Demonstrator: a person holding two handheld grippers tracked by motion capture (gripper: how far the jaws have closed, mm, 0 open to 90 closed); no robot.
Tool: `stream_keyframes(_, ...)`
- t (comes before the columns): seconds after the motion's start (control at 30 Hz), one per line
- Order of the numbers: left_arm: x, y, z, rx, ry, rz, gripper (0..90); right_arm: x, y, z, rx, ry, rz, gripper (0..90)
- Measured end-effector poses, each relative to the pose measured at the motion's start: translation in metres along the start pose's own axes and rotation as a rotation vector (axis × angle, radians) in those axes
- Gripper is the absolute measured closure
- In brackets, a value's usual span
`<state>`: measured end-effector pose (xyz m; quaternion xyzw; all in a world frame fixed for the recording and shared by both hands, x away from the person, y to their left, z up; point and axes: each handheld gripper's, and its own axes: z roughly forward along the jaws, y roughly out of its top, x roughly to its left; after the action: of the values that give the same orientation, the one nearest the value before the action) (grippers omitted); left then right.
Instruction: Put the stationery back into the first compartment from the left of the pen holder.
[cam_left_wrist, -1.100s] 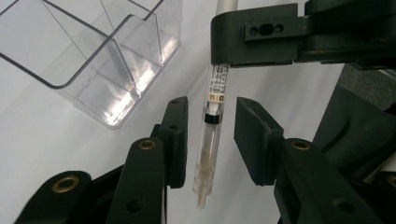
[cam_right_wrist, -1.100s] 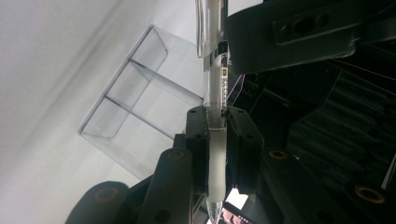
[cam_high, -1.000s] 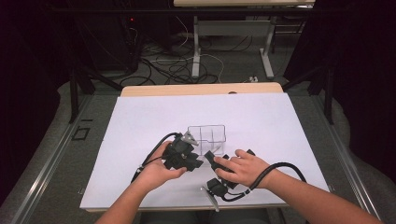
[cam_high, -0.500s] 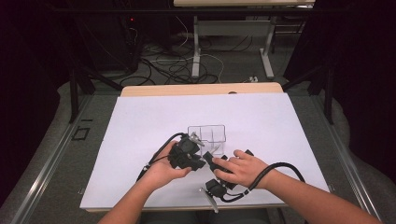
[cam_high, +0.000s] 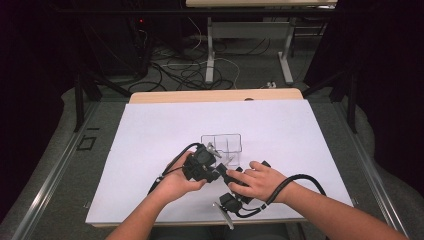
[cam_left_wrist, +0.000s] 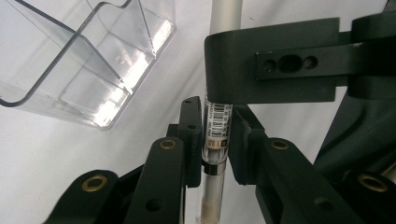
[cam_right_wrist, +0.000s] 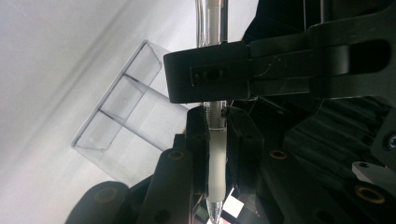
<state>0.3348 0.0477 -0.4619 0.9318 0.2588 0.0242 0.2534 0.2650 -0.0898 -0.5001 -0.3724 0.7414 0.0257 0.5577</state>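
Two grippers, left (cam_left_wrist: 215, 140) and right (cam_right_wrist: 217, 144), clamped on one pen (cam_left_wrist: 215, 126).

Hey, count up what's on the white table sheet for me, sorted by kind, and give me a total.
Pens: 1, the pen clamped by both grippers
Clear divided organizer boxes: 1, the clear organizer
Handheld grippers: 2, the left gripper and the right gripper
Total: 4
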Motion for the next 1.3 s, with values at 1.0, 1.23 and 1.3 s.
stream_keyframes(1.0,0.013,-0.006,-0.016,-0.067,0.026,-0.084,79.0,-0.008,-0.016,-0.001,0.004,0.005,0.190,60.9)
stream_keyframes(1.23,0.023,-0.006,-0.027,-0.113,0.030,-0.108,79.0,-0.013,-0.023,-0.005,0.004,0.052,0.311,53.9)
stream_keyframes(1.3,0.027,-0.005,-0.030,-0.128,0.029,-0.123,79.0,-0.015,-0.027,-0.005,0.000,0.051,0.361,52.0)
